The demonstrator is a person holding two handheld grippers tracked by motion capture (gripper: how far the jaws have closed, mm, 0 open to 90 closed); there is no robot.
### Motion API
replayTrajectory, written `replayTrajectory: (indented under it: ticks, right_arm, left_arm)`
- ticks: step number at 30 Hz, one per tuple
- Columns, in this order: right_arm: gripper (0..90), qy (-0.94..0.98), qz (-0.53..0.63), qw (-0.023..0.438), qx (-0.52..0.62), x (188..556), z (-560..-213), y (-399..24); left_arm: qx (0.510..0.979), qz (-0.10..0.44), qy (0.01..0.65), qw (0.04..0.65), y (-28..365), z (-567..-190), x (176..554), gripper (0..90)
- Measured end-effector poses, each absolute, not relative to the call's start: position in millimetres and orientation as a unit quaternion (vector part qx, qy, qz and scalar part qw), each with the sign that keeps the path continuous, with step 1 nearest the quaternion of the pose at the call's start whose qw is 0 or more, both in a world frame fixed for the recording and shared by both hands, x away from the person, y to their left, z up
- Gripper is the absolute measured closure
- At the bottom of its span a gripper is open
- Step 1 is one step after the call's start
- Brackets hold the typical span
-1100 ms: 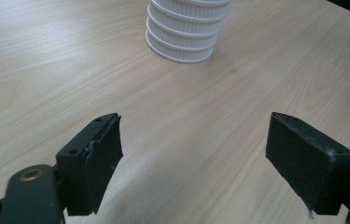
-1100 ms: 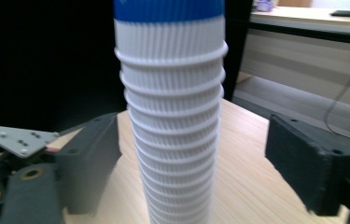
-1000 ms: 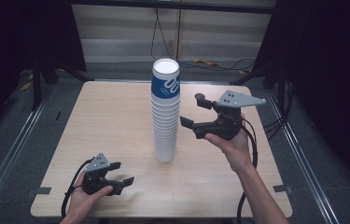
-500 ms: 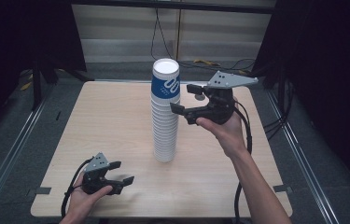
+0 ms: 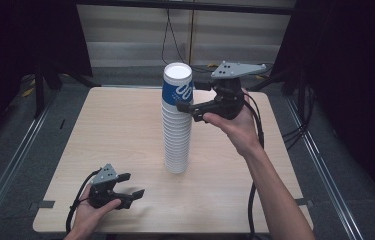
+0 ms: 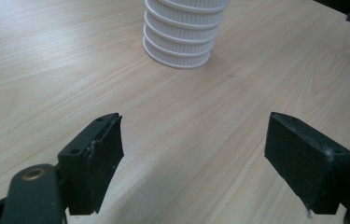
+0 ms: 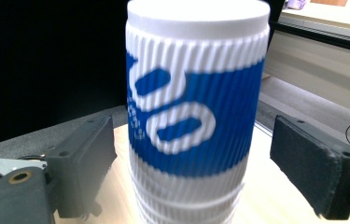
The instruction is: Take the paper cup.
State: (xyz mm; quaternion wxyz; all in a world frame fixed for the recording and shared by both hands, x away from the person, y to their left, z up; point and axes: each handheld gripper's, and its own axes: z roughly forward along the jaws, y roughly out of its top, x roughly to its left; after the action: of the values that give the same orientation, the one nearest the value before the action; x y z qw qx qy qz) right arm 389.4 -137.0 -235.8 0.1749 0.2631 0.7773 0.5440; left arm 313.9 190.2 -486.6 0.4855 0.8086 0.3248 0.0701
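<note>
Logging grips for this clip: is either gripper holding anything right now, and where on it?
Nothing is held. The right gripper stands open around the top cup, pads clear of it; the left gripper is open.

The high view looks down on the pale wooden desk [image 5: 125, 130]; both gripper views sit close, sharing the tall ribbed white paper-cup stack [image 5: 177, 125].

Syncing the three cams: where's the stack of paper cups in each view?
High view: stack of paper cups at table centre, top cup blue-printed.
Left gripper view: only its ribbed white base, top centre.
Right gripper view: the blue-printed top cup, centre, between the open fingers.
Shared landmark: the light wooden table.
</note>
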Motion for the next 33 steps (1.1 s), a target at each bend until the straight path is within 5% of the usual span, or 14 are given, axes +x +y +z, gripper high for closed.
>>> replayTrajectory:
  ticks: [33]
  right_arm:
    - [23.6,0.804,0.518,0.154,0.247,415.8,-217.2,-109.4]
  left_arm:
    - [0.812,0.074,0.325,0.478,188.0,-487.4,314.5,20.9]
